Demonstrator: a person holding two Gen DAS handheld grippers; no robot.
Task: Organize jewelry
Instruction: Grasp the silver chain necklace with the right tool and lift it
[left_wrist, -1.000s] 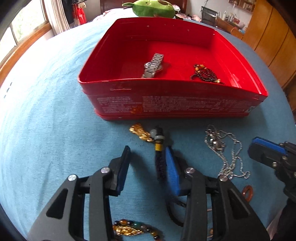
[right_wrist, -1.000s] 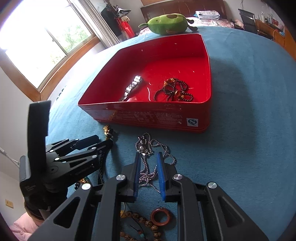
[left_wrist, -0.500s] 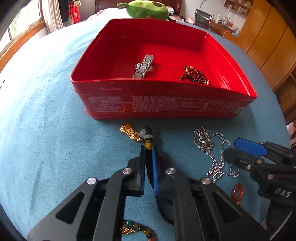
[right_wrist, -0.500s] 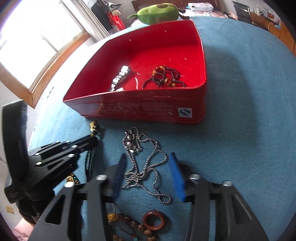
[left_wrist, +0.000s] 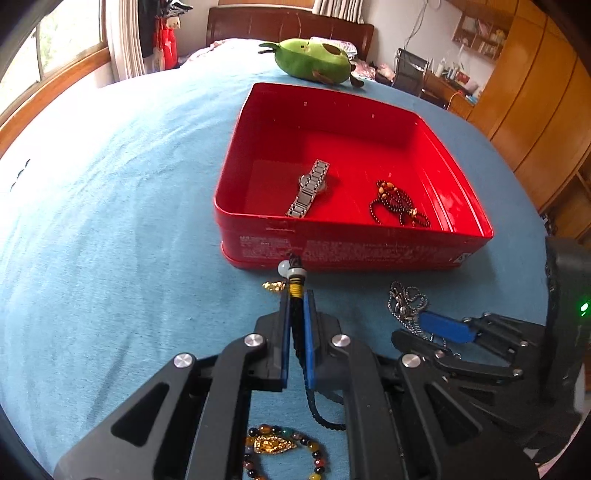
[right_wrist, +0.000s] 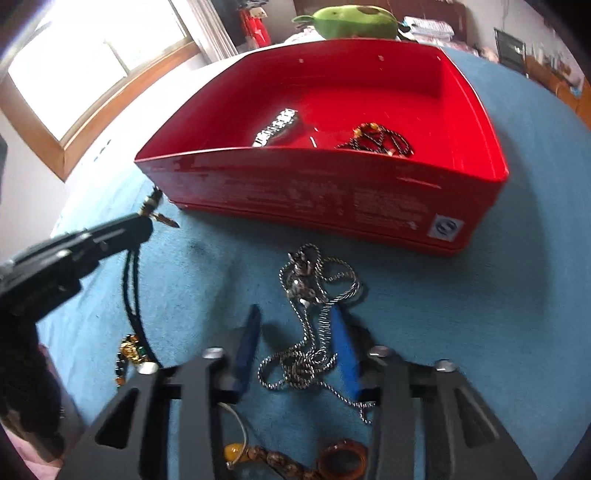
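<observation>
Left wrist view: we see a red tin (left_wrist: 354, 251) on the blue bed (left_wrist: 110, 221). Our left hand-held gripper (left_wrist: 295, 310) clamps a black corded pendant (left_wrist: 295, 291), cord pointing at the tin directly ahead. Our right hand-held gripper (right_wrist: 295, 332) is closing around a silver chain (right_wrist: 306, 295).

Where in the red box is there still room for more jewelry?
The red box is bare along its far wall and left side. The silver watch and dark bead necklace sit near the front wall. The blue cloth left of the box is bare; the front is crowded.
</observation>
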